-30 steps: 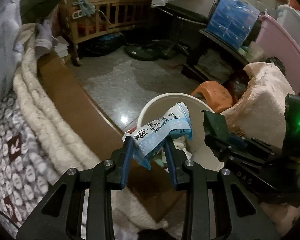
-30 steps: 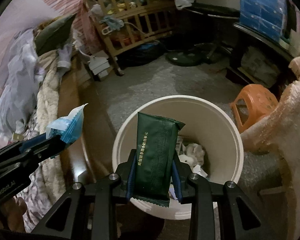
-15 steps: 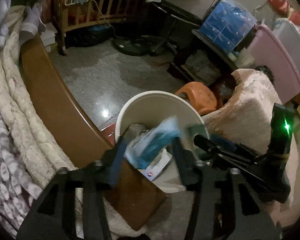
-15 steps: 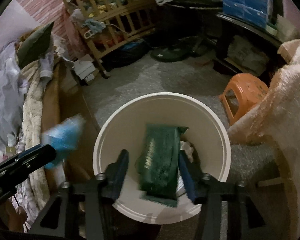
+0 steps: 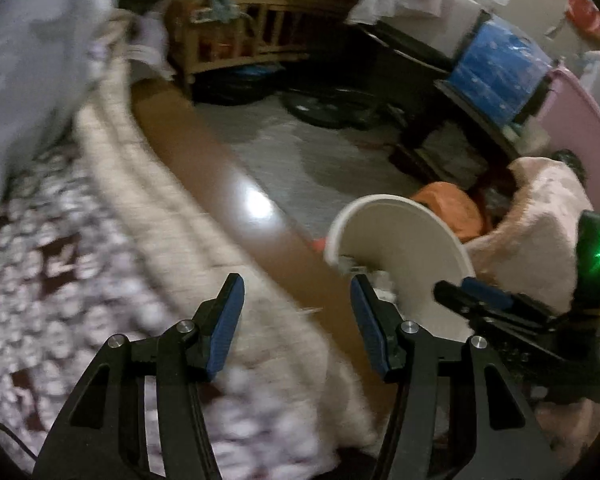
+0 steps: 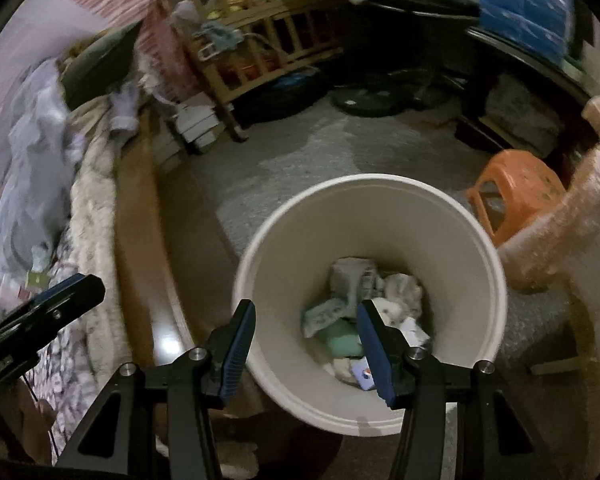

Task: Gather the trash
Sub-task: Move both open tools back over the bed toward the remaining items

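Hanging over white bin (image 6: 452,216), right gripper (image 6: 306,342) is seen spread, empty; wrappers (image 6: 352,312) piled in bin bottom. Left gripper (image 5: 296,320) spread, empty, lower centre, over blanket (image 5: 148,216).

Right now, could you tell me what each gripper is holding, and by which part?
Nothing: the left gripper and right gripper both stand open and empty.

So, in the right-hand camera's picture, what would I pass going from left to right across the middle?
Rumpled bedding → brown bed edge → white trash bucket → orange stool → fluffy beige blanket.
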A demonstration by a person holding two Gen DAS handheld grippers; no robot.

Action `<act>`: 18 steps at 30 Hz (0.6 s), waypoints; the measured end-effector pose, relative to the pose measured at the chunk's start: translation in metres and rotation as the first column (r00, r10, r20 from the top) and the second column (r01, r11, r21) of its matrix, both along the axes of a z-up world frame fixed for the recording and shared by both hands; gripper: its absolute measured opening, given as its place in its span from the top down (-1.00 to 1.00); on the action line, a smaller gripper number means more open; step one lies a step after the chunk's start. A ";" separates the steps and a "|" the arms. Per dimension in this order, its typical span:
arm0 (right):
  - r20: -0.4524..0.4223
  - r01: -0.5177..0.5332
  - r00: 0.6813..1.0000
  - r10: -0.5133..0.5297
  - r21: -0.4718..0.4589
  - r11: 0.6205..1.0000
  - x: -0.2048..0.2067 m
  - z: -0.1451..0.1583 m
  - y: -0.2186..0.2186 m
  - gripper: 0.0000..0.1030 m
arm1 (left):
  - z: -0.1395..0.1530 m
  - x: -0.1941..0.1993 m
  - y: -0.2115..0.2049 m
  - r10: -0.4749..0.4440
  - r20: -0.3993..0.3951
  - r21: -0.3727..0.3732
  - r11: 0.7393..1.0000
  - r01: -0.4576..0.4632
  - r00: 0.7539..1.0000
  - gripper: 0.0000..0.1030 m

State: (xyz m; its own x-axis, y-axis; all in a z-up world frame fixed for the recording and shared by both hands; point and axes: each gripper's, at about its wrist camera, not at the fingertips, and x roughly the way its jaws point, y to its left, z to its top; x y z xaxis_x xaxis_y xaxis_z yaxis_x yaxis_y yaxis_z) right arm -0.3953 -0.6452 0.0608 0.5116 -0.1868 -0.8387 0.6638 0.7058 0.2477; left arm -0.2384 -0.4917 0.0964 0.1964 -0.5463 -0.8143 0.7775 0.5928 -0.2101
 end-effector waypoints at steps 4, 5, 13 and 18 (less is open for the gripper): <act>0.018 -0.080 0.997 0.080 -0.023 0.997 0.026 0.011 0.027 0.02 | -0.001 0.024 0.039 0.078 0.029 0.016 0.997 -0.079 0.997 -0.04; 0.022 -0.101 0.995 0.101 -0.027 0.995 0.034 0.013 0.035 0.02 | -0.003 0.031 0.050 0.098 0.032 0.020 0.995 -0.098 0.995 -0.04; 0.038 -0.313 0.948 0.315 -0.036 0.949 0.115 0.023 0.107 0.02 | -0.010 0.107 0.151 0.317 0.049 0.066 0.945 -0.319 0.947 -0.04; 0.046 -0.396 0.917 0.397 -0.036 0.918 0.155 0.025 0.145 0.02 | 0.000 0.174 0.193 0.472 0.032 0.030 0.881 -0.473 0.881 -0.04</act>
State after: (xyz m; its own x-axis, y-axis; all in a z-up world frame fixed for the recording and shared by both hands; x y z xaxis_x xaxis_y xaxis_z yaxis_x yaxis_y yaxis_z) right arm -0.2400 -0.4999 0.0854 0.5903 0.0197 -0.8070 0.3149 0.9149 0.2527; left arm -0.0644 -0.2986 0.0963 0.4431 -0.3547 -0.8233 0.4075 0.8977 -0.1675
